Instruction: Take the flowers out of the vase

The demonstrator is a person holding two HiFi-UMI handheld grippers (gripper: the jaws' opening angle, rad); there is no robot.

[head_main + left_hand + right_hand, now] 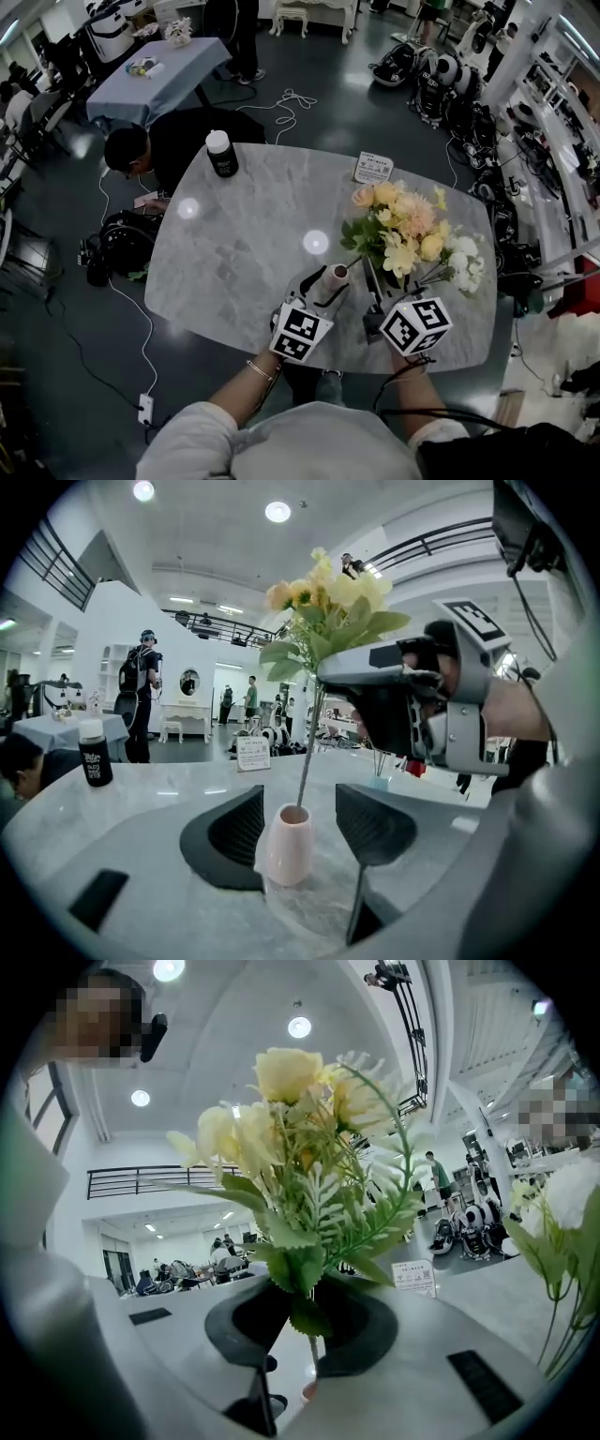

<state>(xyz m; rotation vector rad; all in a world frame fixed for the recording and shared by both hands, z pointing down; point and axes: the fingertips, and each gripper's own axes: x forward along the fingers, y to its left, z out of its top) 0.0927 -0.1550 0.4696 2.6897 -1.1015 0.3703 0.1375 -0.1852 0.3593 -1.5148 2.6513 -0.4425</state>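
A small pink vase (287, 844) stands between my left gripper's (300, 832) wide-set jaws, which are shut on its body; the head view shows the vase (335, 277) at that gripper's (322, 289) tips, near the front of the marble table (244, 234). One thin stem (306, 761) rises from the vase mouth. My right gripper (371, 289) is shut on that stem just under the leaves, above the vase. In the right gripper view the stem (312, 1354) runs down between the dark jaws of this gripper (305, 1324). The yellow and peach bouquet (401, 225) spreads beyond them.
A black bottle with a white cap (221, 153) stands at the table's far left and a printed card (373, 168) at the far edge. White flowers (464, 262) stand at the right. A person (141, 145) crouches beside the far left corner. Cables lie on the floor.
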